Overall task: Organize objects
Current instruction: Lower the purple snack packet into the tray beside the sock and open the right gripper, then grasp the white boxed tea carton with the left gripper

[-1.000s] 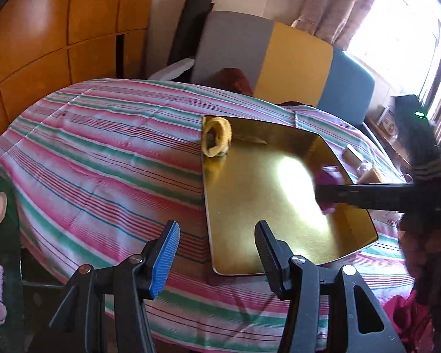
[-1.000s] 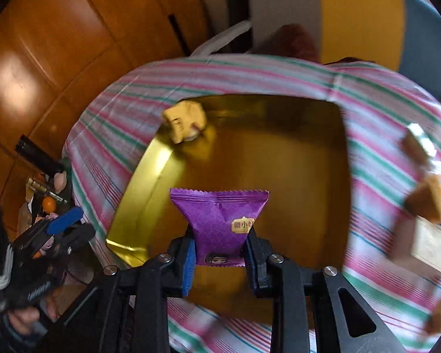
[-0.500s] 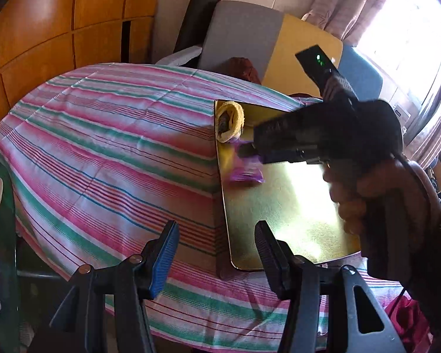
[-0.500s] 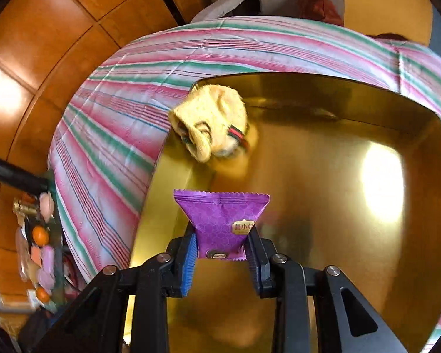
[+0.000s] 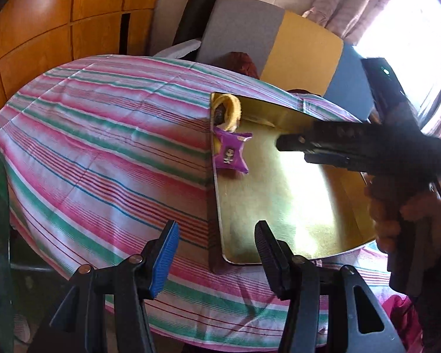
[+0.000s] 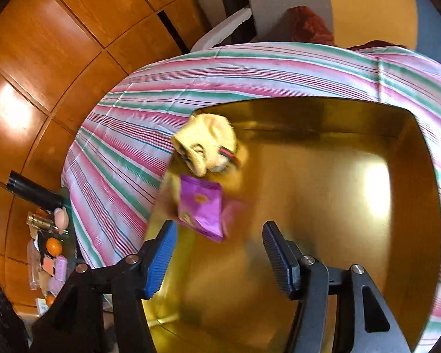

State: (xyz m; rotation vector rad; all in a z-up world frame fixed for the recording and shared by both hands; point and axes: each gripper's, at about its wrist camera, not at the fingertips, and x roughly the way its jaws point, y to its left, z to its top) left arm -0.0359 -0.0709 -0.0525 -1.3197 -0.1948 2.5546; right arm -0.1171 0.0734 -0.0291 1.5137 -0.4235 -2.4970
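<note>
A gold tray [image 5: 294, 194] lies on the striped tablecloth; it also shows in the right wrist view [image 6: 323, 206]. A purple snack packet [image 5: 230, 153] lies in the tray's far left corner, against a yellow plush toy [image 5: 227, 111]. In the right wrist view the packet [image 6: 201, 207] lies just ahead of my right gripper [image 6: 219, 253], which is open and empty above the tray; the toy [image 6: 208, 144] sits beyond the packet. The right gripper [image 5: 288, 142] reaches in from the right in the left wrist view. My left gripper [image 5: 216, 253] is open and empty over the table's near edge.
The striped tablecloth [image 5: 103, 153] covers a round table. A grey, yellow and blue chair back [image 5: 279, 47] stands behind it. Wooden wall panels [image 6: 58, 58] are on the left. A low side surface with small items and oranges [image 6: 51, 253] stands beside the table.
My right gripper opened and let go of the purple packet, which now lies in the tray beside the plush toy. The right gripper has drawn back a little. My left gripper stayed open.
</note>
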